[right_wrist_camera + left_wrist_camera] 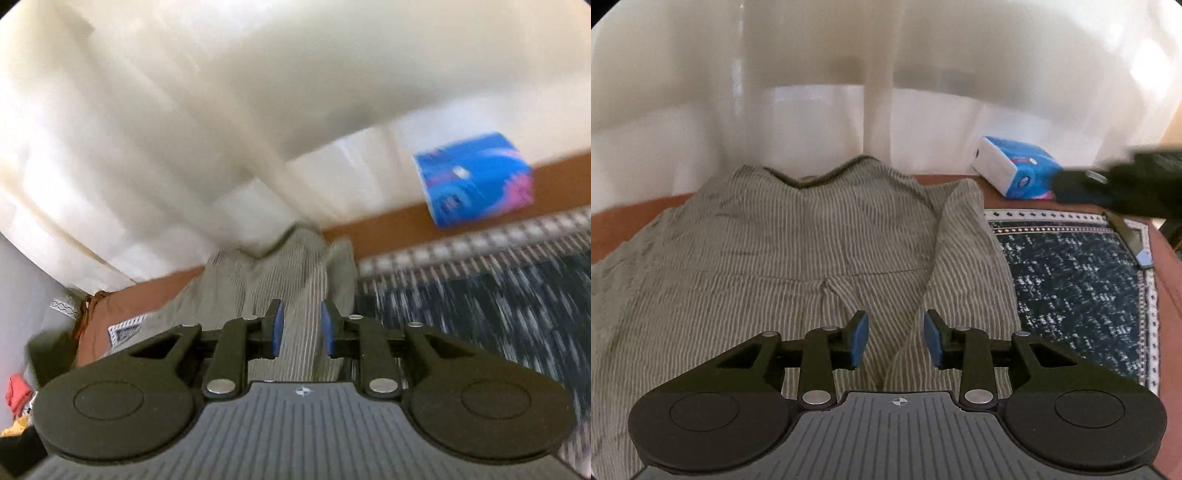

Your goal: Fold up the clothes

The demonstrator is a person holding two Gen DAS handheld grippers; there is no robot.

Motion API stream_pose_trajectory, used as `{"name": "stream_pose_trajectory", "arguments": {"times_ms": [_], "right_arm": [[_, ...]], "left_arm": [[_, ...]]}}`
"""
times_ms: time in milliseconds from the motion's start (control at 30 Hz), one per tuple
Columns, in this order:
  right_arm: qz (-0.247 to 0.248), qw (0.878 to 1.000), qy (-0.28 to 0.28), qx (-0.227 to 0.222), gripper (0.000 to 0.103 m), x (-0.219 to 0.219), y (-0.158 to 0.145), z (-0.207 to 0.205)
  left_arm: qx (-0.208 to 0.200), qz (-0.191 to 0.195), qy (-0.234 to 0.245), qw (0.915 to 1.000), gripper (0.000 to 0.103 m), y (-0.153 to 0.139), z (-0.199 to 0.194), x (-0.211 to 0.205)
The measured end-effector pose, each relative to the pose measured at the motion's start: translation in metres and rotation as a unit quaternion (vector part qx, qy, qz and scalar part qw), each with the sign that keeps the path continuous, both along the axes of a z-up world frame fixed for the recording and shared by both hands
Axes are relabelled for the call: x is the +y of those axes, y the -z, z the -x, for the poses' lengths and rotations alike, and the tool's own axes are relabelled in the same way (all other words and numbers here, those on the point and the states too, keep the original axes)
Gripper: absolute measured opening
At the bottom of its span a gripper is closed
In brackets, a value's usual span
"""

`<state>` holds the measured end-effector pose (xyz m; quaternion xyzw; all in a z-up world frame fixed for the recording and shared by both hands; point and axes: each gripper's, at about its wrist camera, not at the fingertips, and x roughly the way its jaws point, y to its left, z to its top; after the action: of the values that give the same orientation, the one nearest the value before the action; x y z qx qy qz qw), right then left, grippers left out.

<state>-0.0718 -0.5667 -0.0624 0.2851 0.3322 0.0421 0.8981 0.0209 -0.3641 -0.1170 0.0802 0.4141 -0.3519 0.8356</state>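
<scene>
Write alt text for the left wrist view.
The left gripper, jaws open and holding nothing, hangs over a grey striped garment spread on a brown surface. To the right lie a dark patterned mat and a blue tissue pack; a blurred black object enters at the right edge.

This looks like a room in a home, likely a bedroom or living room. Pale sheer curtains (871, 74) hang along the far side with daylight coming through them. A reddish-brown surface (1167, 266) carries a dark blue patterned mat (1078, 280) with a beaded-looking border. A blue pack of tissues (1015, 166) sits near the curtains, and a striped garment (783, 243) lies spread out. At the left edge of the right wrist view, some colourful odds and ends (16, 395) are heaped, too blurred to identify.
</scene>
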Motion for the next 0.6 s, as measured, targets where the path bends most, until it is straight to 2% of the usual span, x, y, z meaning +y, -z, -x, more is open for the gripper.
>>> {"name": "stream_pose_trajectory", "arguments": {"times_ms": [100,167,200,267,300,400,467,567,600], "right_arm": [[-0.012,0.998,-0.065,0.002,0.019,0.000,0.020,-0.040],[0.007,0.995,-0.099,0.022,0.019,0.004,0.034,-0.058],[0.022,0.994,-0.101,0.035,0.020,0.004,0.043,-0.065],[0.052,0.992,-0.095,0.060,0.021,0.003,0.061,-0.079],[0.058,0.992,-0.090,0.065,0.022,0.000,0.068,-0.084],[0.074,0.992,-0.074,0.077,0.027,-0.006,0.089,-0.099],[0.076,0.992,-0.069,0.069,0.026,-0.007,0.096,-0.104],[0.061,0.995,-0.053,0.062,0.026,-0.009,0.100,-0.109],[0.057,0.996,-0.042,0.060,0.026,-0.011,0.097,-0.107]], "left_arm": [[-0.009,0.015,0.004,0.9998,0.049,-0.005,0.005,-0.005],[0.008,0.027,0.008,0.9996,0.049,-0.003,0.005,-0.008],[0.016,0.027,0.013,0.9994,0.049,0.000,0.002,-0.011],[0.021,0.001,0.019,0.9996,0.049,0.016,-0.001,-0.020],[0.019,-0.014,0.020,0.9995,0.049,0.024,-0.002,-0.023],[0.011,-0.024,0.023,0.9994,0.051,0.035,-0.004,-0.022],[0.006,-0.031,0.026,0.9992,0.052,0.043,-0.005,-0.021],[-0.001,-0.042,0.033,0.9986,0.052,0.039,-0.005,-0.021],[0.000,-0.043,0.031,0.9986,0.056,0.035,-0.006,-0.020]]}}
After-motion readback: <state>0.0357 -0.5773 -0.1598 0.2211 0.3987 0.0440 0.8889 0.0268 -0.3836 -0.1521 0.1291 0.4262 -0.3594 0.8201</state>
